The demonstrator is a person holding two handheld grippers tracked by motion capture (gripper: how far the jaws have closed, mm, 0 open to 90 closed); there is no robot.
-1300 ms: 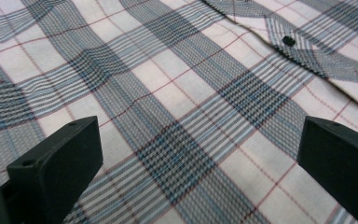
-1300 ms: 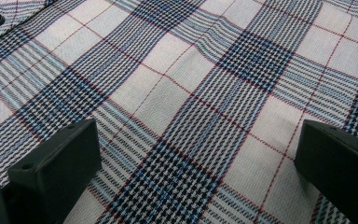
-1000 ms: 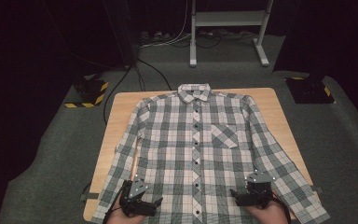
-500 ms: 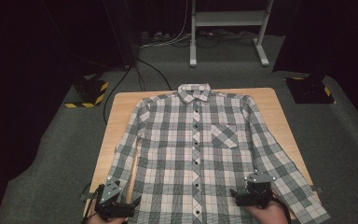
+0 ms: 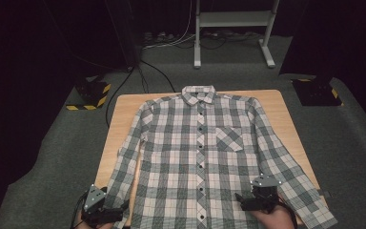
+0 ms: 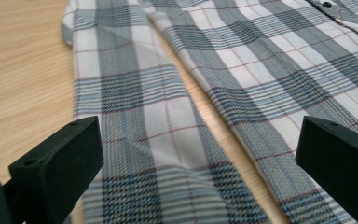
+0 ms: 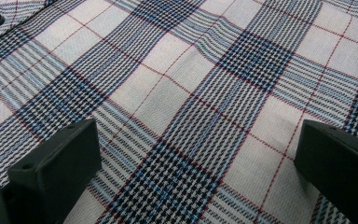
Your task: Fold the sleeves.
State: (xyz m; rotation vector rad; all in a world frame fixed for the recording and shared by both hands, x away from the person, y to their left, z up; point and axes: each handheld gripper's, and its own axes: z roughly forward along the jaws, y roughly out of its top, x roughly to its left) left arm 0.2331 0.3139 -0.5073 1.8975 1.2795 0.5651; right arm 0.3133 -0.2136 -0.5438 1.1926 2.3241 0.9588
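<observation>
Shirt [image 5: 205, 157] lies flat, buttoned, front up on the table [image 5: 276, 102]; no fold made yet. Left tool [image 5: 100, 210] released over the sleeve [image 6: 135, 140]; right tool [image 5: 259, 200] released over the hem. Grasping and all folding remain.

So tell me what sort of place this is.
Probably a recording studio or lab rather than a home: black curtains all around, a small wooden table on grey carpet, cables and a metal stand behind, and a shirt spread flat.
</observation>
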